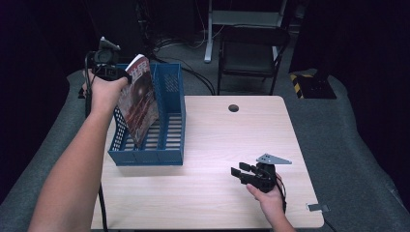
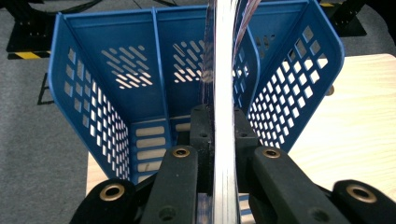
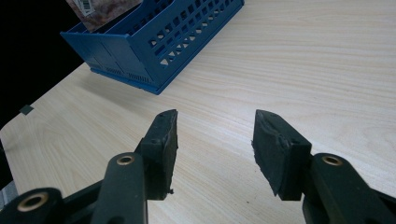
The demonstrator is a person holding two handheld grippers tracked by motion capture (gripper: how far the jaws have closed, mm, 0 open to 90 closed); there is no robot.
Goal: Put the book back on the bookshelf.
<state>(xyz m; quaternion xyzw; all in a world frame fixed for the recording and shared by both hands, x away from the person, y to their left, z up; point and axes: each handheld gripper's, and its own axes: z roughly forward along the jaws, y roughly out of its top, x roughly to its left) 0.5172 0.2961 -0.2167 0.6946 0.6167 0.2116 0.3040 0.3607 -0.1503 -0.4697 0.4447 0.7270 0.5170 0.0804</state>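
1. Blue plastic made up the rack (image 1: 167,121), which stood on the left part of the table (image 1: 227,145), with its perforated walls and inner dividers open to the top.
2. The left gripper (image 1: 112,72) was held high over the left back side of the rack, and its jaws were closed tight on a magazine (image 1: 140,99).
3. In the left gripper view, the magazine (image 2: 223,93) ran edge-on straight between the two black fingers (image 2: 201,135), which pressed on both of its faces near the top edge. The pages went away from the fingers, down into the rack (image 2: 116,93).
4. From the high view, the magazine hung tilted, its upper part at the gripper and its lower corner inside the rack, near the slotted floor. I could not tell whether it touched the floor.
5. The divider (image 2: 156,60) stood just beside the magazine, on its left in the left gripper view.
6. The right gripper (image 1: 243,174) was low over the front right part of the table, well apart from the rack.
7. In the right gripper view, its fingers (image 3: 166,144) stood apart with a wide gap, and bare wood of the table (image 3: 289,60) was seen between them. They held nothing.
8. A corner of the magazine (image 3: 100,11) and the rack (image 3: 154,42) showed far off at the top left of that view.
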